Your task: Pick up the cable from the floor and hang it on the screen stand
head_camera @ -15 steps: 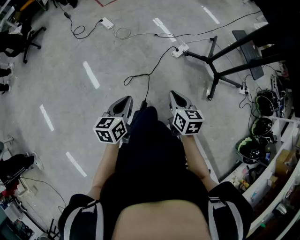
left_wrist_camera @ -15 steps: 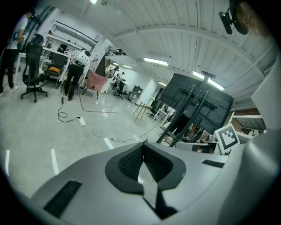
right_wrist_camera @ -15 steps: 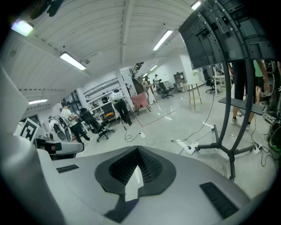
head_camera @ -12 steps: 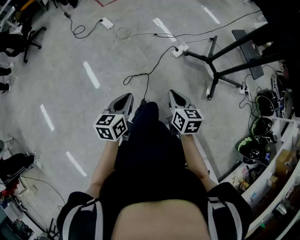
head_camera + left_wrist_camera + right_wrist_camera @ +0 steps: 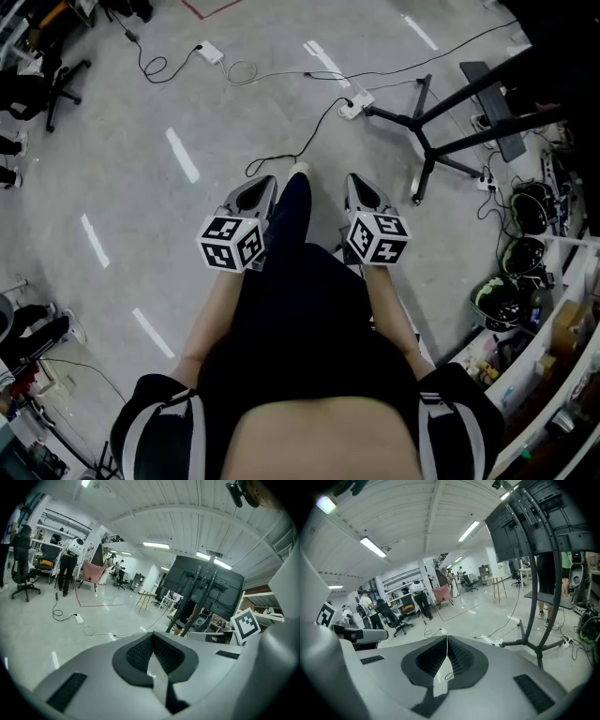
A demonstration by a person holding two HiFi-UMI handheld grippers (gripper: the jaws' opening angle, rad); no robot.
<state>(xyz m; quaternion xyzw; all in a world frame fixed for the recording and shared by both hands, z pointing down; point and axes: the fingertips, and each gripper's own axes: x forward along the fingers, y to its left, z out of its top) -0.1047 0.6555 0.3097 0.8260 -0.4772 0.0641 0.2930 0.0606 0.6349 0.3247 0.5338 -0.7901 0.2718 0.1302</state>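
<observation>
on the left of the head view, our left gripper (image 5: pixel 263 187) has its fingers pressed together on nothing. its own view (image 5: pixel 153 636) shows the pads meeting. just ahead of it, the thin black cable (image 5: pixel 279 154) lies loose on the pale grey polished floor (image 5: pixel 122 187). it loops near our feet and runs off toward a white power strip (image 5: pixel 356 101). our right gripper (image 5: pixel 353 182) is likewise closed and empty, as its own view (image 5: pixel 447 639) confirms.

we judge the step in hand to be the approach. we should close in on the loop, spread one pair of jaws before stooping, and pinch the slack end, not the run by the strip. the black metal screen stand (image 5: pixel 427 141) waits to the right, well apart from the loop.

white dashes mark the floor. a black office chair (image 5: pixel 56 70) sits far left, and cluttered shelves (image 5: pixel 553 328) line the right edge.
</observation>
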